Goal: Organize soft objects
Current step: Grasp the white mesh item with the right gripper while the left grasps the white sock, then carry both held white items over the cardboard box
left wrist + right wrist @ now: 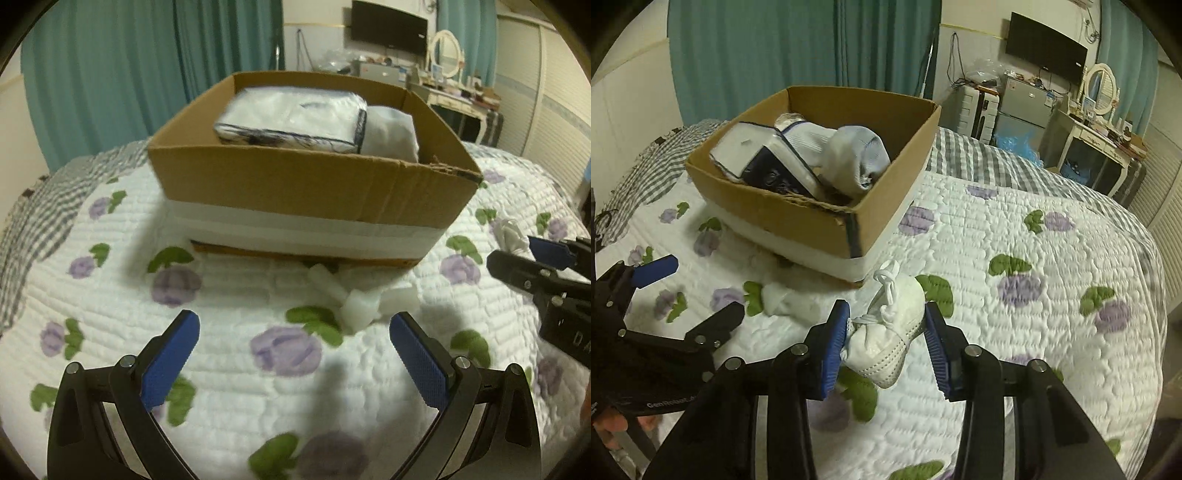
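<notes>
Left gripper [294, 356] hangs wide open and empty above the quilt, a crumpled white sock [364, 301] just ahead. Right gripper [888, 341] clamps the small white laced shoe [890, 332], toe pointing toward the camera; brown cardboard box [798, 218] lies ahead-left

teal curtains [798, 48] cover back wall behind bed [1015, 236]. bed wears white quilt with purple flowers, green leaves; grey checked cover [979, 155] at far end. black tv [1047, 46] mounted high on pale wall. below it, small grey fridge [1023, 107] beside white drawer unit [971, 107]. cream dressing table [1100, 144] with oval mirror [1102, 86] at right, slatted wardrobe doors [1167, 184] beyond. dim, yellowish indoor light.
</notes>
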Motion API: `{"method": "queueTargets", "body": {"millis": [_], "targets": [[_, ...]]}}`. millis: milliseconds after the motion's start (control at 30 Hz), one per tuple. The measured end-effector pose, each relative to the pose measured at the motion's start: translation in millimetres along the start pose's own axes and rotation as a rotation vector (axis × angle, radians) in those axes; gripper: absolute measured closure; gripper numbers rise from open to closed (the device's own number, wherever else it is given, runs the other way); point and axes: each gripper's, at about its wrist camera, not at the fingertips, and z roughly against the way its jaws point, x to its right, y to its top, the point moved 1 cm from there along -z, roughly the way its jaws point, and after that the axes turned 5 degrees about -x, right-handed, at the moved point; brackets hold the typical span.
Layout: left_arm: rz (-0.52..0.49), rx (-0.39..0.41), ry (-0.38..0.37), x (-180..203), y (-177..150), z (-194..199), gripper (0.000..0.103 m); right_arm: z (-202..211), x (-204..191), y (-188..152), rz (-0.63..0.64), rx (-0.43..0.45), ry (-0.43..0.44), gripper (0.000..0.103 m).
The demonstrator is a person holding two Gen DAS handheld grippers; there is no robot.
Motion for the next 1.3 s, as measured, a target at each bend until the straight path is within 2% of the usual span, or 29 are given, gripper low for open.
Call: {"method": "queueTargets", "body": {"millis": [167,233,300,367,433,567,733,833,1033,1300], "targets": [[0.004,-0.050,-0.030,11,1,-26,0.000,-31,15,-6,-0.076,-0.066,0.038,0.062],[-0.012,-0.059,-0.043,17,1,-34,0.007,-37,22,-7,-0.106,-0.091,0.056,0.062],[-0.034,-0.065,-0.049,23,3,-40,0.007,-38,31,-6,-0.149,-0.098,0.087,0.062],[-0.055,-0.064,-0.064,29,4,-45,0.010,-37,36,-5,-0.164,-0.100,0.079,0.062],[-0.087,-0.071,-0.081,37,6,-51,0.024,-36,36,-5,-0.152,-0.099,0.058,0.062],[-0.125,-0.086,-0.077,44,8,-59,0.033,-35,30,-6,-0.121,-0.095,0.053,0.062],[-0.120,-0.100,-0.136,42,6,-52,0.065,-34,25,-11,-0.095,-0.093,0.041,0.062],[-0.119,-0.112,-0.145,43,-1,-41,0.076,-27,23,-18,-0.101,-0.083,0.034,0.062],[-0.090,-0.106,-0.195,26,-11,-9,0.078,5,8,-30,-0.107,-0.020,0.038,0.062],[-0.112,-0.052,-0.176,1,-20,43,0.078,42,-18,-40,-0.056,0.020,0.008,0.062]]}}
